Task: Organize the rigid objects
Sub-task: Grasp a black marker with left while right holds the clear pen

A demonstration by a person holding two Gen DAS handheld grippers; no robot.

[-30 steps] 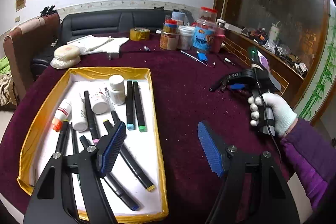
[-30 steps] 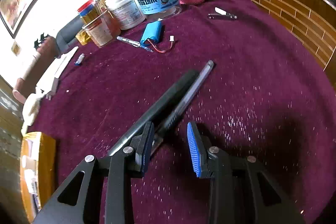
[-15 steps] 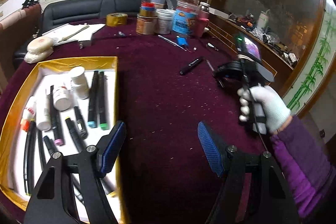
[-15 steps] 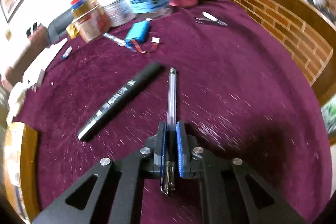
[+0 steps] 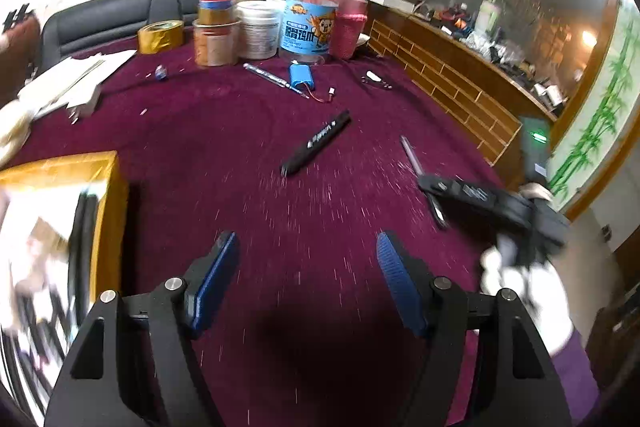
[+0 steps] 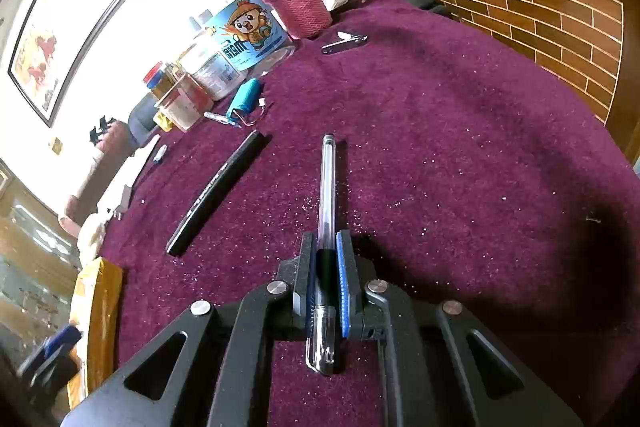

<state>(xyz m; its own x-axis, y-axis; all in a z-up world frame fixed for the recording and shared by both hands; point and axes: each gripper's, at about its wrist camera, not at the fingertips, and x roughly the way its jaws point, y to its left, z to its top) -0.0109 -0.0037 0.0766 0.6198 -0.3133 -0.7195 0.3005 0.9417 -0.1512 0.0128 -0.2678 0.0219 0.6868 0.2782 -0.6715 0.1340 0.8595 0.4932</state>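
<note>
The right gripper (image 6: 325,279) is clenched on a clear pen (image 6: 327,187), the 2 blue pads pressing its dark grip section while the barrel runs up the middle of the right wrist view, just above the purple tablecloth (image 6: 460,155). In the left wrist view the same gripper sits at the right edge, blurred, with the pen poking out toward the upper left.

The left gripper (image 5: 307,279) stands released at the bottom of its own view, its jaws well apart with nothing between them, only cloth below.

A black marker (image 5: 316,143) lies loose on the cloth near the centre of the left view, pointing up and to the right; in the right view it lies just left of the held pen, apart from it. The yellow-rimmed tray (image 5: 108,187) sits at the left edge of the left view, with dark pens lying inside, though blur hides the details.

The step in hand looks like the pickup of the pen, with delivery to the tray not yet made. The next move likely calls for carrying the pen leftward across the cloth, over the tray's rim, and laying it flat beside the others before opening. The free gripper seems placed to take the marker, which would need the jaws lined across its narrow body.
</note>
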